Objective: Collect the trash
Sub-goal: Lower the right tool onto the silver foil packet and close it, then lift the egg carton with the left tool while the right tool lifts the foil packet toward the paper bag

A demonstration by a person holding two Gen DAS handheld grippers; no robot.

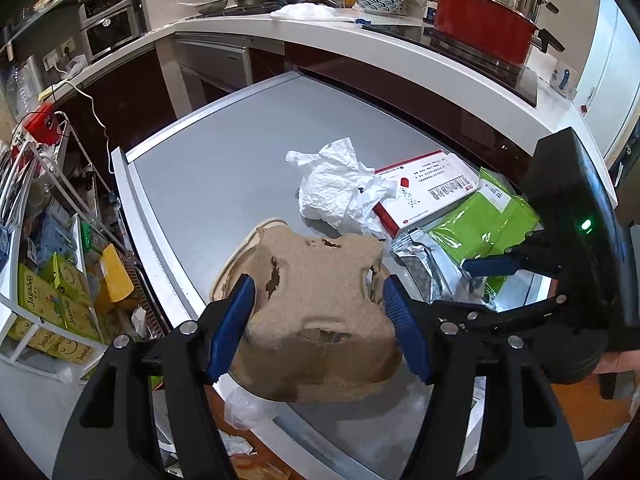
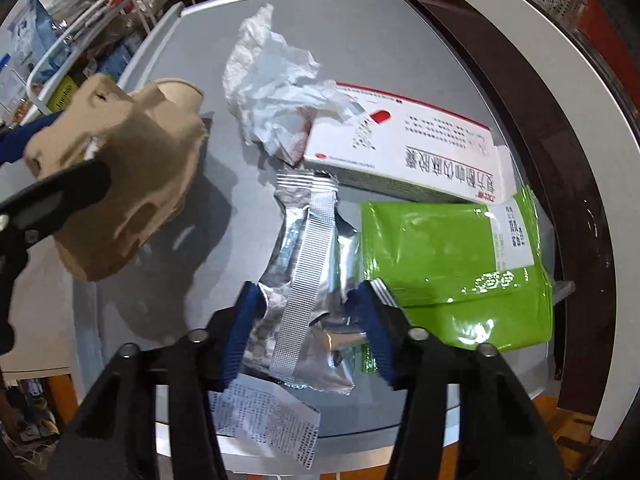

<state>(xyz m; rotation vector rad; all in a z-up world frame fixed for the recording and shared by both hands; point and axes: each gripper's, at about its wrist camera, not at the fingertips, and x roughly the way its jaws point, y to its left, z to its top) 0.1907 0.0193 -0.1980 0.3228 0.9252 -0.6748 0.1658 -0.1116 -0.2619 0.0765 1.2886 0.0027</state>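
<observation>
Left hand-held gripper (image 1: 318, 326): closed on the pulp cup carrier (image 1: 316, 312), one blue pad on each flank; the carrier looks lifted off the worktop (image 1: 224, 168), probably to carry it away as trash.
Right hand-held gripper (image 2: 308, 334): partly closed, pads pressed into both edges of the silver foil wrapper (image 2: 308, 280), which crumples between them while lying on the worktop.
Receipt (image 2: 268, 424): under the right hand-held gripper, overhanging the near worktop edge.
Green pouch (image 2: 456, 264): just right of the right pads, flat, touching the wrapper.
White-and-red box (image 2: 404, 148): beyond the pouch.
Crumpled tissue (image 2: 276, 100): farther ahead, against the box's left end, waiting for collection.
</observation>
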